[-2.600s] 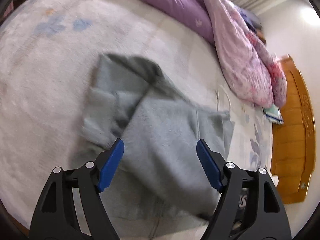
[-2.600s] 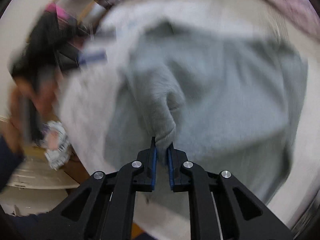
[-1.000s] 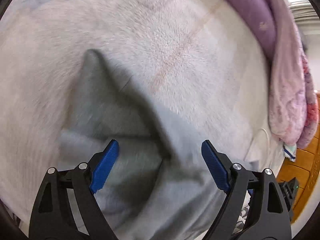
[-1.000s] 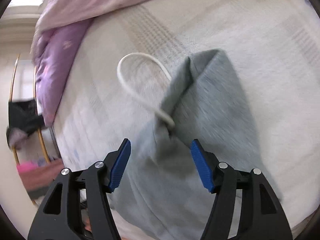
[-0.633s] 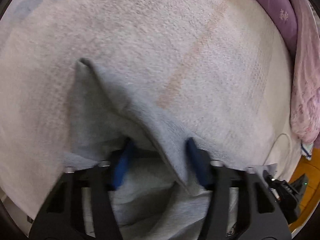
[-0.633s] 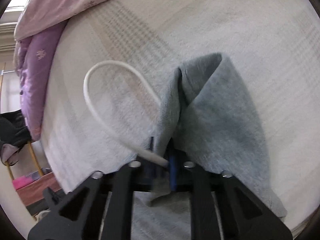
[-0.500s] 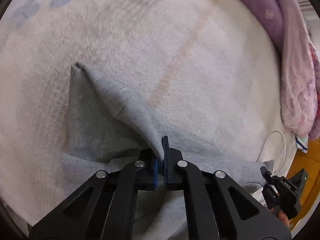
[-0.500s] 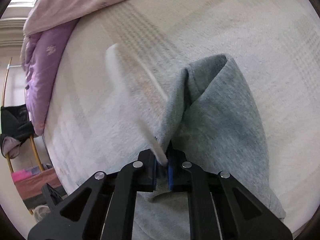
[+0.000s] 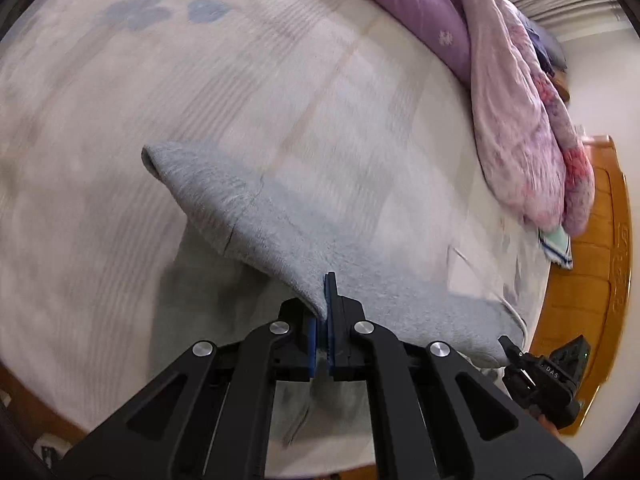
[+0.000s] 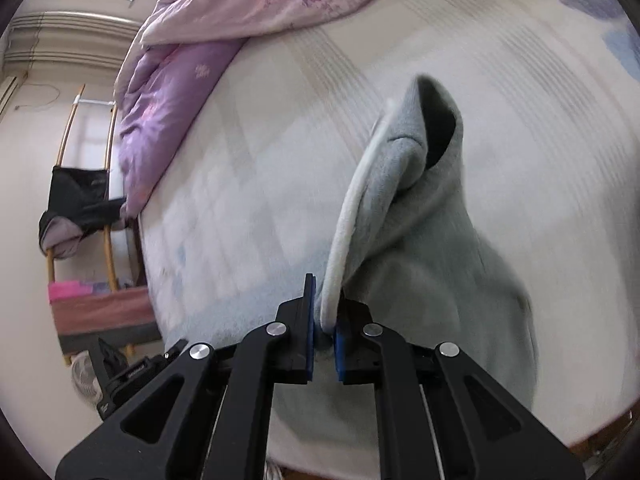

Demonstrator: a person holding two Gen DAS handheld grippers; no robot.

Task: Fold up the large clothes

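Now we have both tools clamped on the grey sweatshirt (image 9: pixel 280 232), which hangs lifted above the pale bedspread (image 9: pixel 100 120). Our left gripper (image 9: pixel 325 320) has its blue pads pressed together on a folded edge of the fabric; from that pinch the cloth runs up and away to the left in a raised ridge ending in a rounded corner, and out to the right in a broad sheet toward our other tool, whose black body shows at the lower right edge of the left wrist view. Beneath the ridge more grey cloth lies in shadow on the bed.

Our right gripper (image 10: pixel 324 328) pinches the same sweatshirt (image 10: pixel 432 280) together with a white cord (image 10: pixel 348 216); the cord runs from between the pads up along the left edge of the cloth in a long curve. Above it the fabric stands up in a peak with a dark opening near the top, and below it spreads down to the right over the bedspread (image 10: pixel 260 160).

A purple and pink quilt (image 9: pixel 512 92) lies bunched along the far side of the bed, and an orange wooden headboard (image 9: pixel 592 280) rises at the right. From the right wrist we also see the quilt (image 10: pixel 224 20) and a rack with dark clothes (image 10: pixel 80 208) beside the bed.
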